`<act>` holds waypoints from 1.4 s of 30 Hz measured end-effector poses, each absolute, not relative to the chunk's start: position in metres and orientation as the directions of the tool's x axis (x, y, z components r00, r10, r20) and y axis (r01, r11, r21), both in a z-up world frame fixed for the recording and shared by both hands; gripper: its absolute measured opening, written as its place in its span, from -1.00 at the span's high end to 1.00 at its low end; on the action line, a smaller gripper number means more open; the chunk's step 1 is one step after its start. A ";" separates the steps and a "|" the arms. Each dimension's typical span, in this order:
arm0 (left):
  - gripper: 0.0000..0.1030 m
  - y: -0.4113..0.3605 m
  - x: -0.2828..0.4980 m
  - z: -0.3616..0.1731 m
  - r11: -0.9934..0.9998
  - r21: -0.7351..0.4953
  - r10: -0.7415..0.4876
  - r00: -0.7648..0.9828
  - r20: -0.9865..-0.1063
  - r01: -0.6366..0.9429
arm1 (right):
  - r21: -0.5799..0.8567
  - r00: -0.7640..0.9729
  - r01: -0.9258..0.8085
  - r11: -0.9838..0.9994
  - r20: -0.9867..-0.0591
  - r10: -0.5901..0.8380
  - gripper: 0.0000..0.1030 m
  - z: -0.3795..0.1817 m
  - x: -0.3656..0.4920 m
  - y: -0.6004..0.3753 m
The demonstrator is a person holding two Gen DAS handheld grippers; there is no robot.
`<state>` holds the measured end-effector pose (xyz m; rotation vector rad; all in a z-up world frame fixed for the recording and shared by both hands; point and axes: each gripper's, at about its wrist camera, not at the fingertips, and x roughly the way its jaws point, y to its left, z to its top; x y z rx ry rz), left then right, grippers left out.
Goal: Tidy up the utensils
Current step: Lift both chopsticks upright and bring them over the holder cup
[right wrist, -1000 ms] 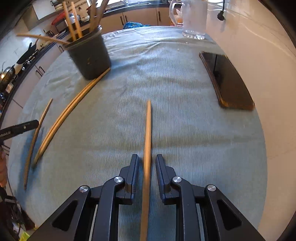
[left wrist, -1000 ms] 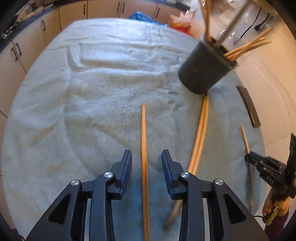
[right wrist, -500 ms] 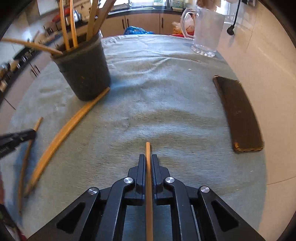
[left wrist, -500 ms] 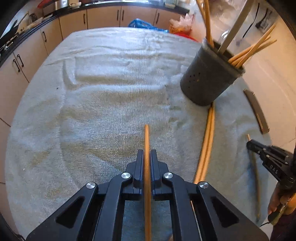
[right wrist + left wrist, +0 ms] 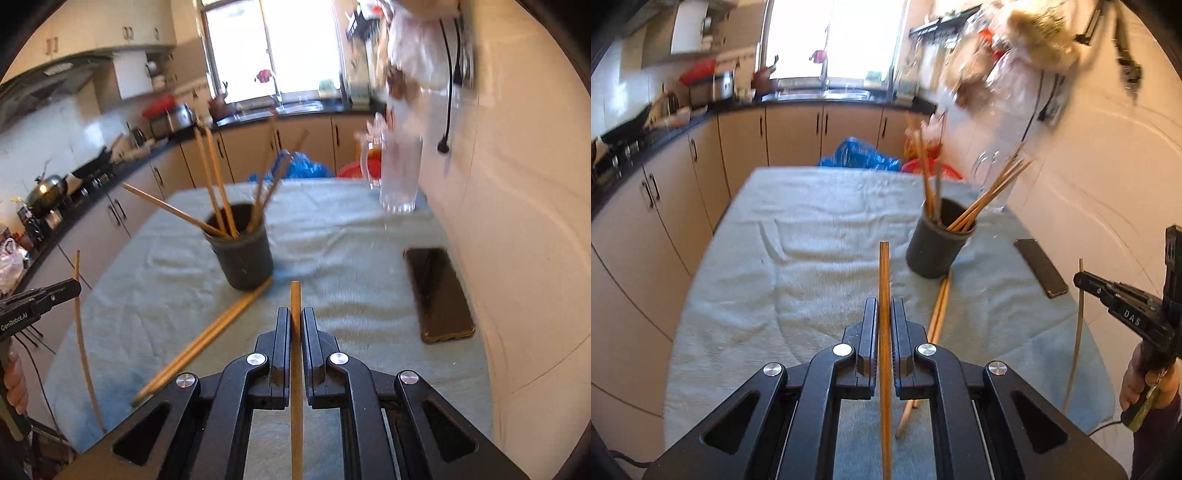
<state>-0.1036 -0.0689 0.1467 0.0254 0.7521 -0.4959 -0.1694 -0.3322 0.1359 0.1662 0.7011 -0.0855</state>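
Note:
My left gripper is shut on a wooden chopstick and holds it lifted above the towel-covered table. My right gripper is shut on another wooden chopstick, also lifted. A dark utensil cup with several chopsticks stands ahead, right of centre in the left wrist view and left of centre in the right wrist view. Two chopsticks lie on the towel at the cup's foot; they also show in the right wrist view.
A black phone lies on the towel near the wall; it also shows in the left wrist view. A glass jug stands at the far right corner. Kitchen cabinets run along the left. A wall borders the right.
Both grippers closed on their chopsticks and lifted them off the towel. Both cameras have tilted up, so the room now shows beyond the table.

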 end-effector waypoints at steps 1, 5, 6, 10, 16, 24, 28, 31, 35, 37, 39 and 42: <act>0.89 -0.068 -0.112 0.152 0.883 -0.140 -0.424 0.632 -0.649 0.448 | 0.123 0.769 0.130 0.984 -0.639 -0.021 0.88 0.140 -0.175 -0.329; 0.89 -0.065 -0.139 0.161 0.875 -0.089 -0.424 0.667 -0.613 0.475 | 0.111 0.795 0.103 0.989 -0.607 -0.015 0.88 0.155 -0.196 -0.315; 0.89 -0.066 -0.146 0.163 0.873 -0.074 -0.424 0.676 -0.602 0.482 | 0.103 0.799 0.095 0.990 -0.601 -0.014 0.88 0.158 -0.201 -0.311; 0.89 -0.065 -0.171 0.171 0.859 -0.040 -0.440 0.696 -0.568 0.510 | 0.080 0.809 0.077 0.994 -0.587 -0.015 0.88 0.165 -0.218 -0.302; 0.89 -0.064 -0.198 0.179 0.839 -0.021 -0.465 0.697 -0.546 0.543 | 0.071 0.822 0.062 0.996 -0.569 -0.011 0.88 0.174 -0.235 -0.297; 0.89 -0.069 -0.203 0.197 0.824 -0.040 -0.501 0.695 -0.516 0.565 | 0.087 0.839 0.065 0.994 -0.544 -0.007 0.88 0.185 -0.240 -0.299; 0.89 -0.075 -0.191 0.206 0.818 -0.070 -0.518 0.678 -0.521 0.571 | 0.090 0.844 0.066 0.994 -0.536 -0.008 0.88 0.190 -0.236 -0.300; 0.89 -0.081 -0.180 0.212 0.816 -0.084 -0.523 0.671 -0.525 0.571 | 0.091 0.849 0.065 0.994 -0.529 -0.007 0.88 0.195 -0.231 -0.302; 0.89 -0.090 -0.162 0.225 0.814 -0.102 -0.533 0.666 -0.522 0.571 | 0.100 0.858 0.060 0.993 -0.513 0.000 0.88 0.207 -0.219 -0.304; 0.89 -0.095 -0.150 0.233 0.816 -0.116 -0.537 0.667 -0.516 0.567 | 0.109 0.864 0.057 0.992 -0.504 0.005 0.88 0.213 -0.213 -0.306; 0.89 -0.100 -0.136 0.243 0.819 -0.136 -0.541 0.670 -0.509 0.558 | 0.130 0.872 0.055 0.990 -0.489 0.015 0.87 0.224 -0.199 -0.310; 0.89 -0.109 -0.110 0.260 0.825 -0.184 -0.548 0.677 -0.491 0.534 | 0.168 0.886 0.056 0.984 -0.463 0.029 0.87 0.239 -0.177 -0.316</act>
